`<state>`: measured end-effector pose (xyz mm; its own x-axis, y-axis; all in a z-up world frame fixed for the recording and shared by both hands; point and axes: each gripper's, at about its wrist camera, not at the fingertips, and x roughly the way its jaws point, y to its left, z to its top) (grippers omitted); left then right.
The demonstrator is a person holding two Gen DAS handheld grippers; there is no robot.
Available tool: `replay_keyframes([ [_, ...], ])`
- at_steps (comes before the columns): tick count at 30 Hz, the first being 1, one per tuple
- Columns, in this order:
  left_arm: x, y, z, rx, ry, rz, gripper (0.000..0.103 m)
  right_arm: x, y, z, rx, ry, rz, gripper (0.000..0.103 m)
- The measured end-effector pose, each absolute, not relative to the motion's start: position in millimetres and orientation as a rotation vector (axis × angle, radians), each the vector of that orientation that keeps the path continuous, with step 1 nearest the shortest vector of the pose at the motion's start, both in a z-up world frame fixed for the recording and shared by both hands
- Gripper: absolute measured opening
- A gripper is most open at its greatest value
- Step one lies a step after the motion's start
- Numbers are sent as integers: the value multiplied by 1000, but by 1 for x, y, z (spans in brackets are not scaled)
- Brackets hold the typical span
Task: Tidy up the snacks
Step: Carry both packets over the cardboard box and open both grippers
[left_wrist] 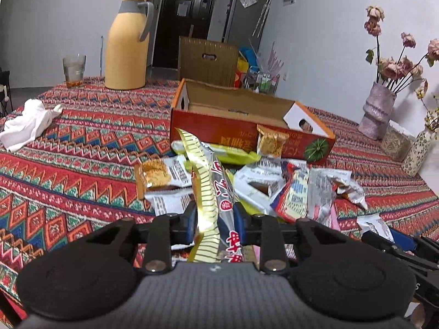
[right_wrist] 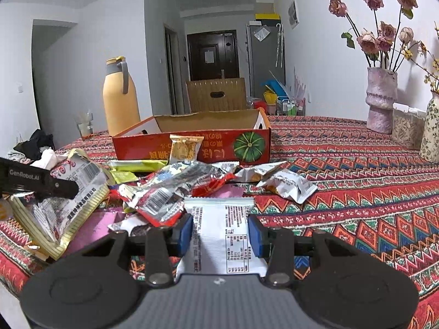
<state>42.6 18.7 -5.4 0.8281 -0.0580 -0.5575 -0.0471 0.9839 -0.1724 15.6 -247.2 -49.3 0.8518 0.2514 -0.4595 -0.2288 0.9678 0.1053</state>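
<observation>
Between the jaws of the left gripper (left_wrist: pixel 215 219) stands a long gold-edged snack packet (left_wrist: pixel 211 192), pinched near its lower end and held clear of the pile, its long axis running away from the camera toward the red cardboard box (left_wrist: pixel 247 128). The box lies straight ahead of that gripper, open side up, beyond the heap of loose snacks (left_wrist: pixel 274 186) on the table (left_wrist: pixel 68 150). Its long side runs across the view, so a forward carry over the near wall should likely drop the packet inside. Further right, the right gripper (right_wrist: pixel 219 233) has its blue pads (right_wrist: pixel 185 231) closed on a white snack packet (right_wrist: pixel 219 230), printed side up, its long axis also pointing forward. From there the same box (right_wrist: pixel 192 142) sits ahead and slightly left, with the heap (right_wrist: pixel 170 189) in between. The left gripper (right_wrist: pixel 35 182) shows at the left edge of this view, and appears nearer the box, so it seems the one to go first.
</observation>
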Motion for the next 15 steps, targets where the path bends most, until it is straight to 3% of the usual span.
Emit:
replay_keyframes([
  [15, 78, 23, 44, -156, 478, -11, 28, 60, -237, -7, 27, 388, 248, 42],
])
